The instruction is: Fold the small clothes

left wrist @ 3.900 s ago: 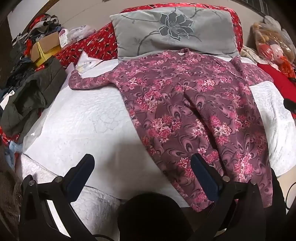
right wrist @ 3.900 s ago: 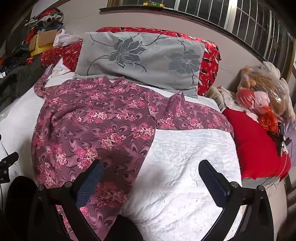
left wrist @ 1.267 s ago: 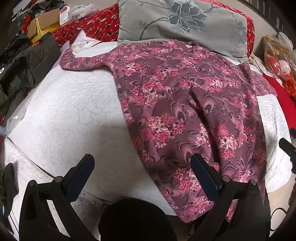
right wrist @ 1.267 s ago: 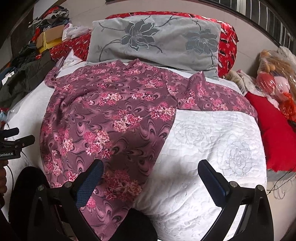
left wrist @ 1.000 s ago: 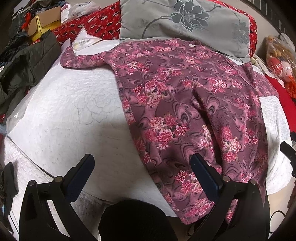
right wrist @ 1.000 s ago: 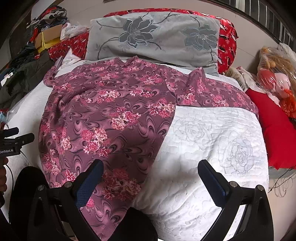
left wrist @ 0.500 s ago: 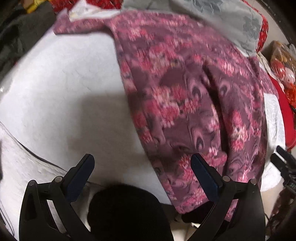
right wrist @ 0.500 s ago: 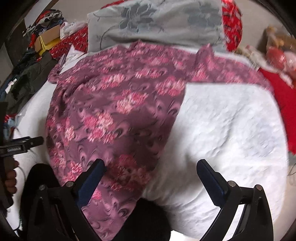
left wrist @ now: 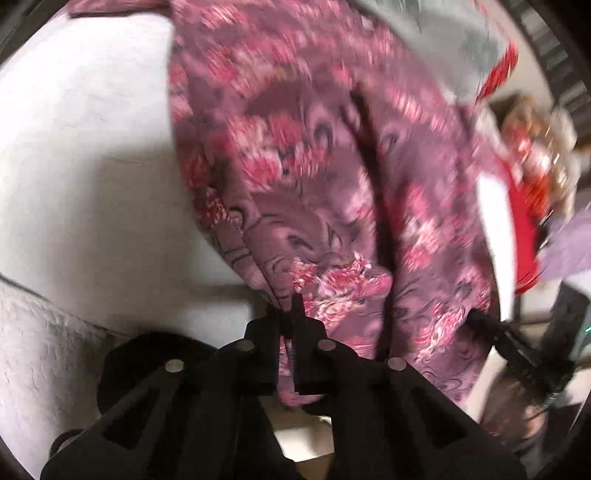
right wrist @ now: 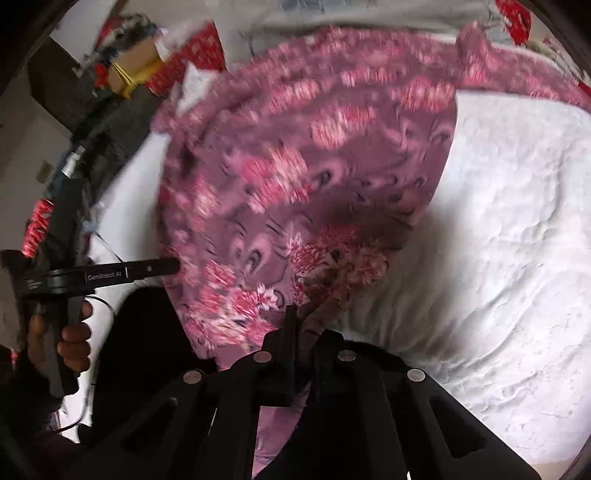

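A mauve garment with pink flowers (left wrist: 314, 177) lies spread over a white quilted bed (left wrist: 92, 147), its hem hanging at the near edge. My left gripper (left wrist: 288, 314) is shut on the hem's left part, cloth pinched between its black jaws. In the right wrist view the same garment (right wrist: 295, 166) fills the middle, and my right gripper (right wrist: 301, 325) is shut on the hem's right part. The left gripper (right wrist: 173, 266) also shows from the side at the garment's left edge, held by a hand (right wrist: 70, 332). Both views are blurred.
A grey flowered pillow (left wrist: 443, 33) lies at the head of the bed. A red cushion (left wrist: 524, 229) and a bagged soft toy (left wrist: 535, 136) sit off the bed's right side. Dark clothes and a cardboard box (right wrist: 136, 62) are piled beyond the bed's left side.
Both grippers tipped downward and sank to the near hem, then went from wide open to shut, each pinching the garment's hem.
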`<state>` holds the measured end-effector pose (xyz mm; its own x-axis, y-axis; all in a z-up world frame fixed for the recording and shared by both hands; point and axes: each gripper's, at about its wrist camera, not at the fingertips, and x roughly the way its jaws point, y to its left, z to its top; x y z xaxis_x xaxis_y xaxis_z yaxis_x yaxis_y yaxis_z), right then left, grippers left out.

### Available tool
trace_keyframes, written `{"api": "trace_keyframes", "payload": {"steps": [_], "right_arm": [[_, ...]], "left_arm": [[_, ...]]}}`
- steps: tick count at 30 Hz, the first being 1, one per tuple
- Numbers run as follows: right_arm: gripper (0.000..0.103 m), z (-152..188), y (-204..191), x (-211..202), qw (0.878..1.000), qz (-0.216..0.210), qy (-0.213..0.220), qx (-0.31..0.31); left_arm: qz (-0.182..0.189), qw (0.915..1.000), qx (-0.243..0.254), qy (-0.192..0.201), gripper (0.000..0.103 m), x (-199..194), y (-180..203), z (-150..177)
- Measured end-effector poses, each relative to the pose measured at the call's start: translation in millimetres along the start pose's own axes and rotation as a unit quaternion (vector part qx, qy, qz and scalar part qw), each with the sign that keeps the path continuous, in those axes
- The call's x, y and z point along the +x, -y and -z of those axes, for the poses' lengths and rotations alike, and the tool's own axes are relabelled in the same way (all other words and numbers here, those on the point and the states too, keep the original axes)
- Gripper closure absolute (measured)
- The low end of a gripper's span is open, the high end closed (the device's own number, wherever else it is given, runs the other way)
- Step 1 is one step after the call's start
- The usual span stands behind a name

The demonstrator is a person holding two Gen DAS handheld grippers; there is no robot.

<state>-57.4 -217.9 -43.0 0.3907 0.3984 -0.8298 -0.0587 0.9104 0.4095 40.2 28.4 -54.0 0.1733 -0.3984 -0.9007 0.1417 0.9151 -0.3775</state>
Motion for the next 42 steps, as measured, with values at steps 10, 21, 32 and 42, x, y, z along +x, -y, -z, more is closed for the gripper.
{"api": "trace_keyframes", "payload": {"steps": [10,21,32,42], "right_arm": [[0.1,3.5,52.2,-101.8,0.987,0.006,0.134,0.084],[0.075,43.3,105.6,-40.8,0.983,-0.015,0.039,0.181],[0.1,27.6,60.9,-141.7,0.978,-0.088,0.152,0.111],[0.095,48.5,107.3,-65.2,0.983,0.015,0.015,0.181]], "left_arm": [[-0.03,0.9982,-0.038,0.036,0.1,-66.9,-44.5,2.5],[0.039,0.9987,-0.028,-0.014,0.061,-23.6,-43.2,15.1],[0.041,0.9986,-0.023,0.025,0.101,-99.7,-38.4,13.4],[-0.052,0.997,-0.054,-0.018,0.099,-66.1,-72.0,7.8]]}}
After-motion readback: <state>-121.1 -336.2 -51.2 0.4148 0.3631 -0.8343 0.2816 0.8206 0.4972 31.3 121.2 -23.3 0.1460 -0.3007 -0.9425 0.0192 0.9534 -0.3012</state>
